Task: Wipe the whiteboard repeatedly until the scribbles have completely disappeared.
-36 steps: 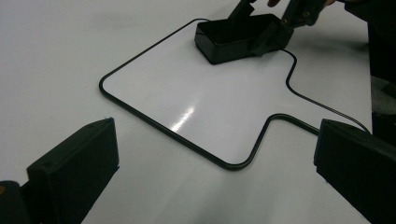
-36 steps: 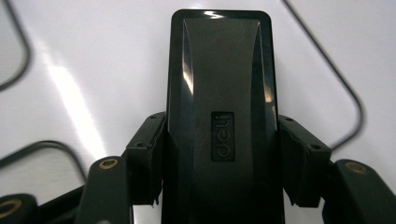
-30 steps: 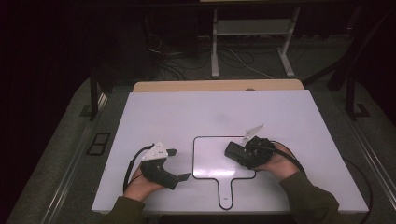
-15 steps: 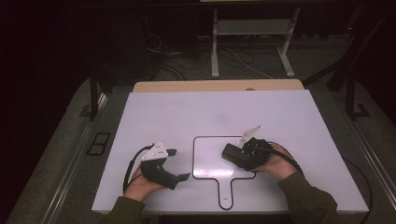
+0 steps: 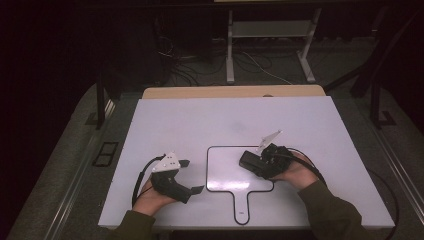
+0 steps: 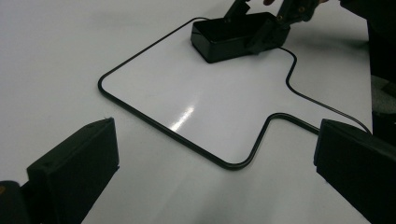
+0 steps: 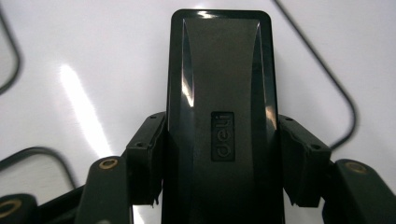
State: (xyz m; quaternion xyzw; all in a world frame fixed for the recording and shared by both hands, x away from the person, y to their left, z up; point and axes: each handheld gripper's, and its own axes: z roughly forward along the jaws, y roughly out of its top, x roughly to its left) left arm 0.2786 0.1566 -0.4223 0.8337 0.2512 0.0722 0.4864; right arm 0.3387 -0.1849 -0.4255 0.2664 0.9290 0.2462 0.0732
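Note:
A black block-shaped whiteboard eraser (image 5: 248, 160) (image 7: 219, 84) with "deli" embossed on top lies flat on the white table, inside the upper right of a black paddle-shaped outline (image 5: 207, 170) (image 6: 100, 86). My right gripper (image 5: 257, 164) (image 7: 219, 158) is shut on the eraser, one jaw pressed to each long side. The eraser (image 6: 233, 35) also appears far off in the left gripper view. My left gripper (image 5: 192, 176) (image 6: 215, 163) rests open just left of the outline, with nothing between its jaws.
The white table top (image 5: 225, 120) is bare around the outline. Its front edge runs close to the person's sleeves. Behind it are a wooden strip (image 5: 230, 92), a dark floor with cables and a metal stand (image 5: 270, 30).
The right gripper and the eraser have shifted only very slightly within the outline. The left gripper has not moved.

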